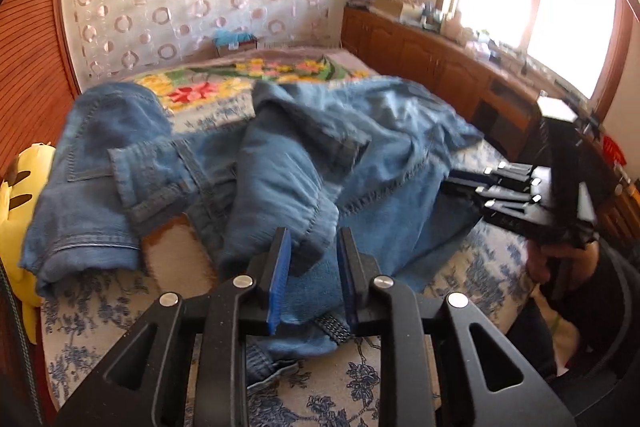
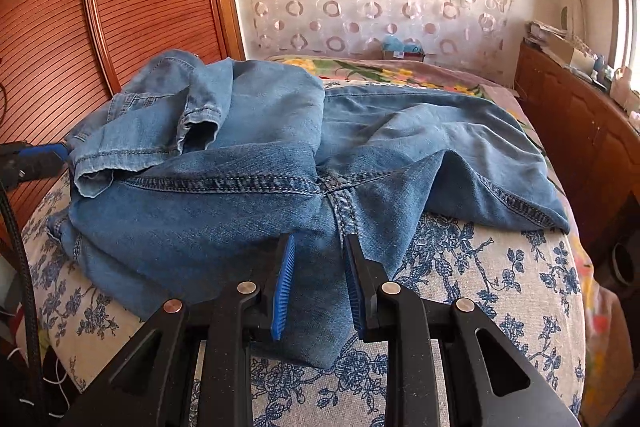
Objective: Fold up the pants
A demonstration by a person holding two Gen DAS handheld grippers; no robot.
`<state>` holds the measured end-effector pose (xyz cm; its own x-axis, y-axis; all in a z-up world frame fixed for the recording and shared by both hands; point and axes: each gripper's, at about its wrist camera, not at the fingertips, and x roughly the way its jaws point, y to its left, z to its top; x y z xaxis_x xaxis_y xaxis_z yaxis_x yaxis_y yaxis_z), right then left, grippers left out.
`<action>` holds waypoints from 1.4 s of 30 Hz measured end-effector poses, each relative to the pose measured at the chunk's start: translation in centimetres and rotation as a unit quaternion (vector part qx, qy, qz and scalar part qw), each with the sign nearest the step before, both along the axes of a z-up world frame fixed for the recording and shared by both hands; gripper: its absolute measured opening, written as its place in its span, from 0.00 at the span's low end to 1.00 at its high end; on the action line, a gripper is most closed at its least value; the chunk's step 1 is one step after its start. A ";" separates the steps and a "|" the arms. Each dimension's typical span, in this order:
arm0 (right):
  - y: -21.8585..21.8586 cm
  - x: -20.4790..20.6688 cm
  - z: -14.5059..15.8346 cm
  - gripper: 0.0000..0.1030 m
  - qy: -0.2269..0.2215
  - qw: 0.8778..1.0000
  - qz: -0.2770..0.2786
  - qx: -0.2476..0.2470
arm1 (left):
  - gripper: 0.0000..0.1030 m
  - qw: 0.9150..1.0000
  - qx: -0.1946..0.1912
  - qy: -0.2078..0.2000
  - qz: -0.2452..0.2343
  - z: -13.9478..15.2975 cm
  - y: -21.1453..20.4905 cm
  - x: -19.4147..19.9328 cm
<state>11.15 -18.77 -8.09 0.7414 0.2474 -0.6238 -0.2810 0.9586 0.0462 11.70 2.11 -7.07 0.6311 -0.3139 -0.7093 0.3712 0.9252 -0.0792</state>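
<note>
Blue jeans (image 1: 300,155) lie crumpled across the bed, legs bunched at the left and spread to the right (image 2: 240,195). My left gripper (image 1: 314,239) sits low over the near edge of the denim, its blue pads apart, with a loose fold lying between them and a gap at the right pad. My right gripper (image 2: 320,243) is shut on a thick fold of denim below the crotch seam. In the left wrist view the right gripper (image 1: 452,183) reaches into the jeans from the right. The left gripper (image 2: 60,151) shows at the left edge of the right wrist view, at the bunched cloth.
The bed has a blue-flowered sheet (image 2: 480,267) and a bright floral blanket (image 1: 240,79) farther back. A slatted wooden panel (image 2: 140,7) stands at the left, with a yellow plush toy (image 1: 20,187) beside it. A wooden cabinet (image 1: 420,55) runs under the window. A hand (image 1: 560,259) holds the right gripper.
</note>
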 end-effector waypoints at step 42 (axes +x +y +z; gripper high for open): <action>0.9 -1.4 -1.3 0.25 0.002 1.000 0.008 0.006 | 0.12 0.993 0.037 -0.030 0.105 0.2 8.8 0.6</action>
